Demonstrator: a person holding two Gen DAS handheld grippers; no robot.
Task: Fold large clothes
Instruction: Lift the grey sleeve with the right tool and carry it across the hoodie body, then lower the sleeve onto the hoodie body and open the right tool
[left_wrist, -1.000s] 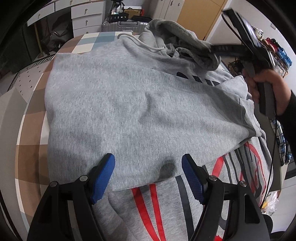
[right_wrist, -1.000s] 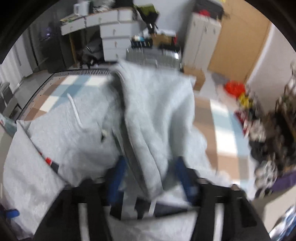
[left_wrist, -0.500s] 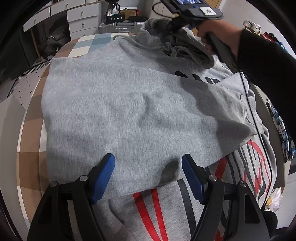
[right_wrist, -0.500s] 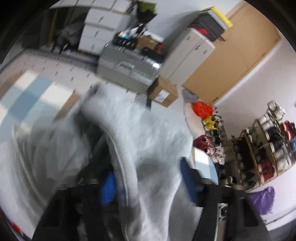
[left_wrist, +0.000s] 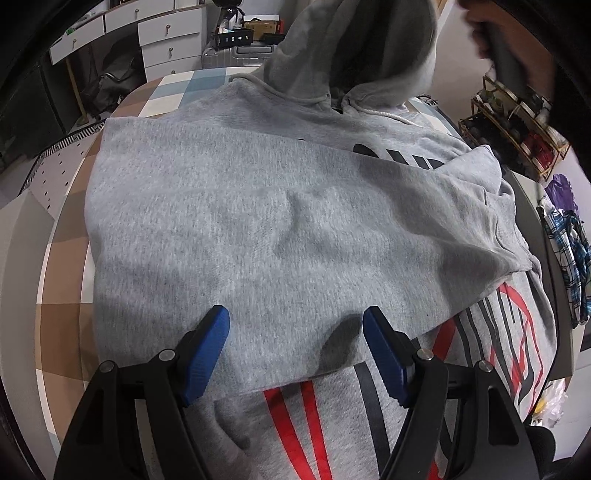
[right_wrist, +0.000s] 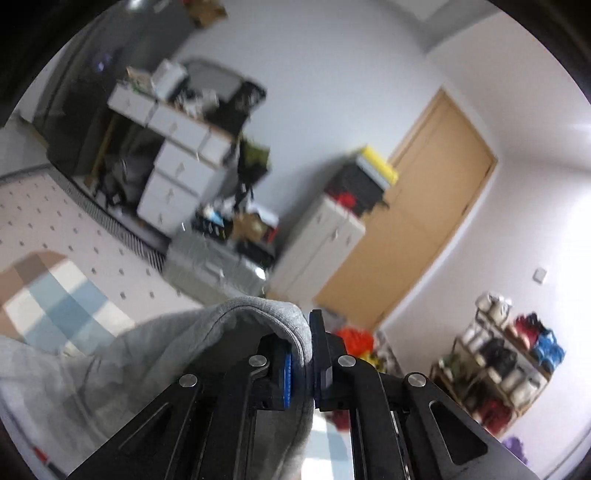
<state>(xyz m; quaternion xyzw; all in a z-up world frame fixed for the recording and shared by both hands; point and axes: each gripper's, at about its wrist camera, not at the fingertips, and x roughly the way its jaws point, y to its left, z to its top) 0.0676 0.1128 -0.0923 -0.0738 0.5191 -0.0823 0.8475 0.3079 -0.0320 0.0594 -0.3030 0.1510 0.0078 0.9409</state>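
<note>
The large grey fleece hoodie (left_wrist: 258, 229) lies spread flat across the checked surface, its body folded over itself so a plain grey panel covers most of the printed front. Red and black stripes show at the near edge, dark lettering peeks out by the neck. Its hood (left_wrist: 354, 48) is lifted upright off the garment, white drawcord dangling.

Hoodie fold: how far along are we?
Done: one side of the grey hoodie is folded across the body, covering part of the print. In hand: the right gripper has just closed on the hood and holds it raised. The left gripper hovers open. Left: laying the hood down, folding the bottom up.
</note>
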